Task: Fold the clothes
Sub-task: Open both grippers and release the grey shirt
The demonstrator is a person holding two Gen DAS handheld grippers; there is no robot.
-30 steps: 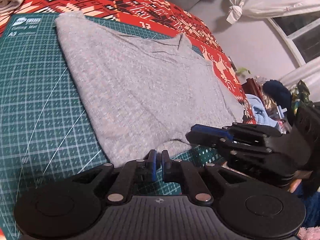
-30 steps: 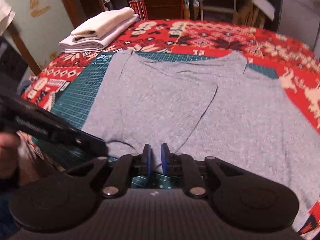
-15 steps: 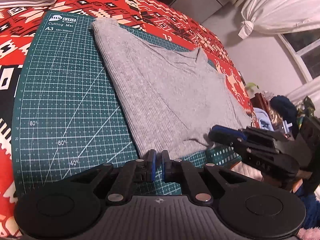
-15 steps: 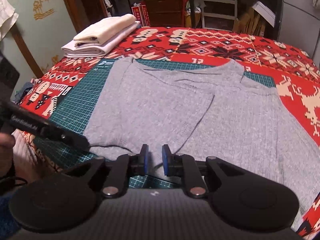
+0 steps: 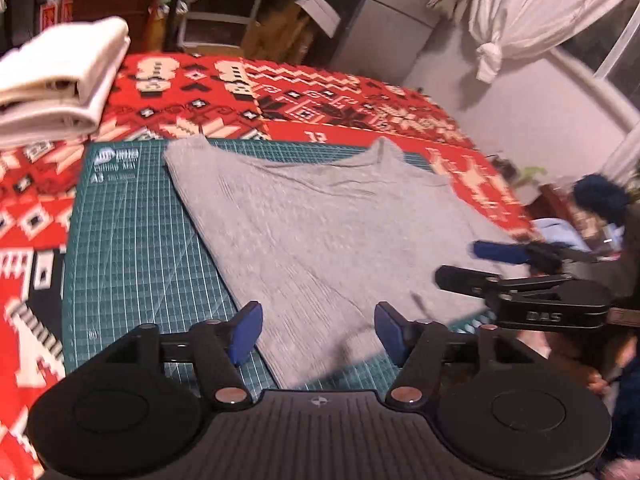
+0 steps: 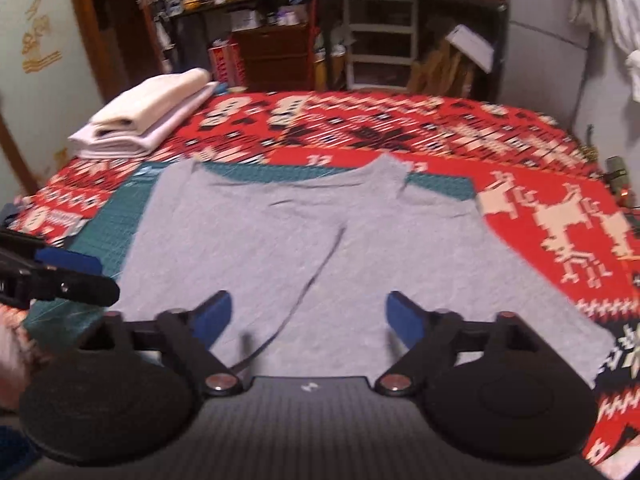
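My grey shirt [image 6: 304, 248] lies on a green gridded cutting mat [image 5: 132, 240] over a red, black and cream patterned blanket [image 6: 440, 128], with cream-white folded cloths [image 6: 148, 120] far left.

Bare green cutting mat [image 5: 132, 248] lies open left of the grey shirt [image 5: 320, 240]. The folded white stack [image 5: 60, 84] blocks the bed's far left corner; red blanket [image 6: 560, 208] is free at right.

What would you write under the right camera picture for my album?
Open right gripper above a grey shirt spread on a green cutting mat, with folded white clothes behind.
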